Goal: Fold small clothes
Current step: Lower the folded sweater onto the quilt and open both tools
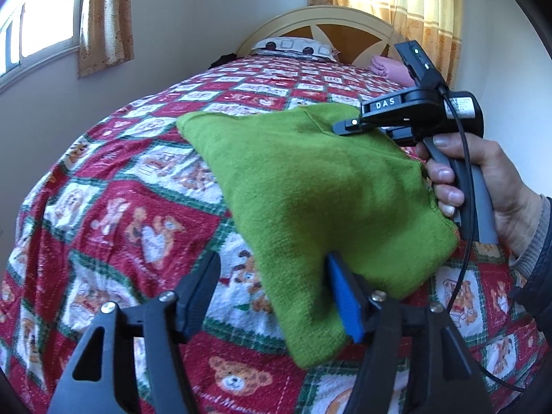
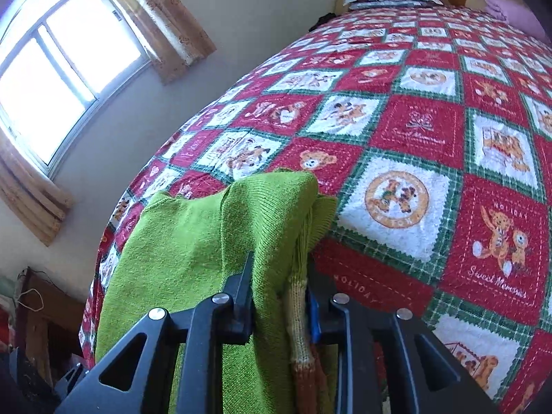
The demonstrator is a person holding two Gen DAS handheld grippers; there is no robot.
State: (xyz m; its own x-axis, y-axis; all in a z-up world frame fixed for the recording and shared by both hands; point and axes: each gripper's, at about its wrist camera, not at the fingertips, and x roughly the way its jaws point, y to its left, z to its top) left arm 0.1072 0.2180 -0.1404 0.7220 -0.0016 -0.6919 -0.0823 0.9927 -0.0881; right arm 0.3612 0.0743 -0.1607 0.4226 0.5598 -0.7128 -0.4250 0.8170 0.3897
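Note:
A small green knitted garment (image 1: 310, 186) lies folded on the red, white and green teddy-bear bedspread (image 1: 120, 207). My left gripper (image 1: 272, 265) stands open at its near corner; the cloth rests against the blue pad (image 1: 345, 307) of the right finger, and the other finger is well clear of it. A hand holds my right gripper (image 1: 345, 127) at the garment's far right corner. In the right wrist view that gripper (image 2: 279, 279) is shut on a bunched fold of the green garment (image 2: 193, 238), with a yellowish and orange striped part of the knit showing between the fingers.
A patterned pillow (image 1: 293, 46) and a pink folded cloth (image 1: 386, 67) lie by the headboard. The bed's left edge drops off beside a wall with a curtained window (image 2: 51, 86). Dark wooden furniture (image 2: 41, 310) stands below it. Open bedspread stretches beyond the garment.

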